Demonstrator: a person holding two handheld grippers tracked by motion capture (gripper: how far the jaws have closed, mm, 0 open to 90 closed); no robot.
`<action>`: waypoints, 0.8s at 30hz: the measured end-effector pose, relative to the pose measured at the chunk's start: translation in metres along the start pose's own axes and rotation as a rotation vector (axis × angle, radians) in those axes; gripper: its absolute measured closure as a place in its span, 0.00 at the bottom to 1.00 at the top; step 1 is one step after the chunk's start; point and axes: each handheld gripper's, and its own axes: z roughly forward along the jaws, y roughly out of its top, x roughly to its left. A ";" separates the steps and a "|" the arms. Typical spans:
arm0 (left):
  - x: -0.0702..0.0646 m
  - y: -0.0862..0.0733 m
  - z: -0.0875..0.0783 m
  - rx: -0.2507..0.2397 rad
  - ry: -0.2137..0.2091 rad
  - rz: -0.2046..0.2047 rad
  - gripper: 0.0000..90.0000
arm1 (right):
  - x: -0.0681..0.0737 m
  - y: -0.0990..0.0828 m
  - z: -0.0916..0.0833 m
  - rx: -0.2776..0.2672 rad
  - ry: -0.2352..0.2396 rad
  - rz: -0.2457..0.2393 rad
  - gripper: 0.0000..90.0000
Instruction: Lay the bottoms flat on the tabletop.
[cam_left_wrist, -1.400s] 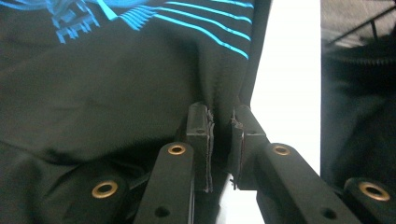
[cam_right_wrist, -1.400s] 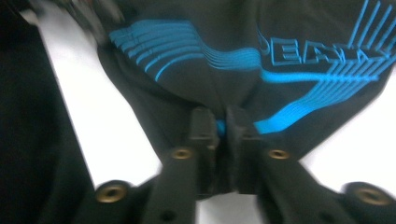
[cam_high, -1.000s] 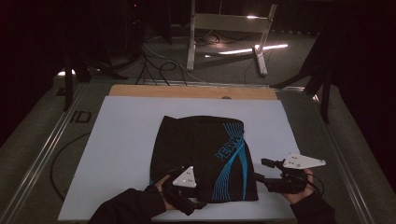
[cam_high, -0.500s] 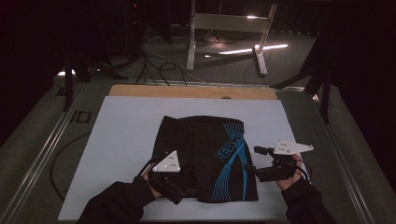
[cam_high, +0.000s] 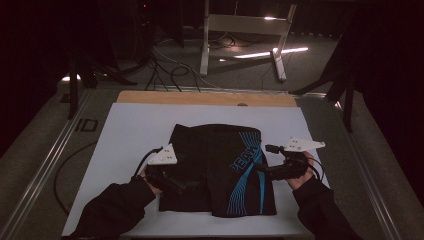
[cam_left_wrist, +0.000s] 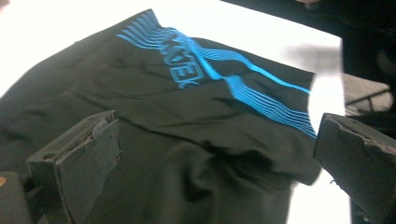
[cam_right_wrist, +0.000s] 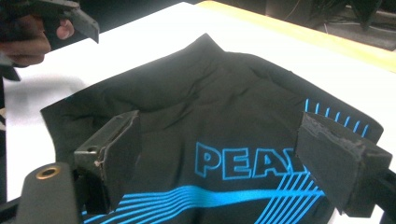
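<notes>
A: Identify the item.

B: A pair of black shorts (cam_high: 220, 167), printed with blue wavy stripes and blue lettering along one side.

A: State and pose?

B: It lies flat and folded on the white board (cam_high: 135, 130), slightly wrinkled, printed side up.

A: Position?

B: Central on the board, toward the near edge, waistband end pointing away.

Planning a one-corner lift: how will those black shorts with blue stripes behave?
The black shorts look thin and creased, so they would probably droop and unfold. Pushed, they would likely bunch rather than slide on the white board.
</notes>
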 end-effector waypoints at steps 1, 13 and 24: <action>0.005 0.001 -0.001 0.000 0.011 -0.004 0.01 | -0.001 0.002 0.001 -0.002 -0.004 0.000 0.17; 0.065 0.006 0.001 0.032 0.189 -0.087 0.02 | -0.035 0.024 0.026 -0.003 -0.074 -0.007 0.15; 0.120 0.003 0.017 0.039 0.284 -0.167 0.03 | -0.076 0.012 0.047 0.014 -0.156 0.113 0.16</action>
